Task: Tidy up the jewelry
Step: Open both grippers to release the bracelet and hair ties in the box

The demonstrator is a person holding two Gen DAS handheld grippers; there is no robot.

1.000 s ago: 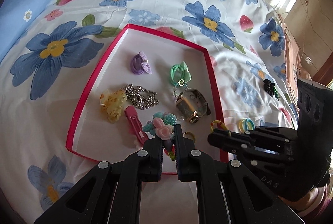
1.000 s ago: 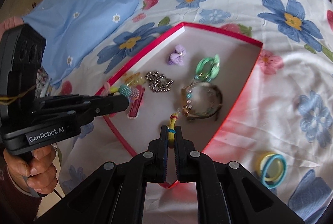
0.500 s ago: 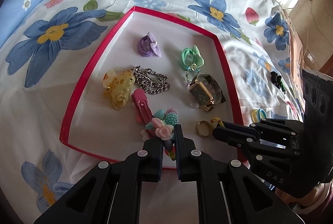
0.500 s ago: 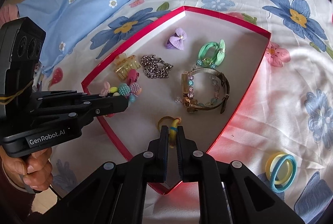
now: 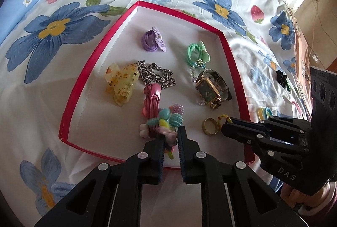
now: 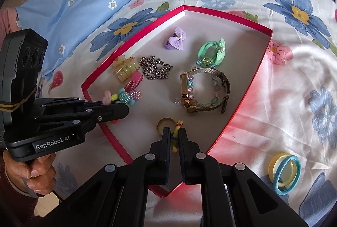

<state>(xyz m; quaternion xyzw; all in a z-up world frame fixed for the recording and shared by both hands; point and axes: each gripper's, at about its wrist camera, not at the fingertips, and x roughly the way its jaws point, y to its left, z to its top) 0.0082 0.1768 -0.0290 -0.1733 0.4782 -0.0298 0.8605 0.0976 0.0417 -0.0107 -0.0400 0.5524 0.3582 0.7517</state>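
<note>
A: Bottom centre of the left wrist view: what has the left gripper [image 5: 171,138] got?
B: Its fingers are clamped on the beaded hair tie [image 5: 166,121], low inside the red tray [image 5: 84,71].
A: And the right gripper [image 6: 173,139]?
B: Fingers close together around a yellow hair tie [image 6: 176,136], touching the gold ring [image 6: 165,124] on the tray floor.
A: Farther up?
B: Watch [image 6: 202,91] mid-frame, silver chain [image 6: 155,67] left of it, green tie [image 6: 211,52] and purple bow [image 6: 176,38] toward the top.
</note>
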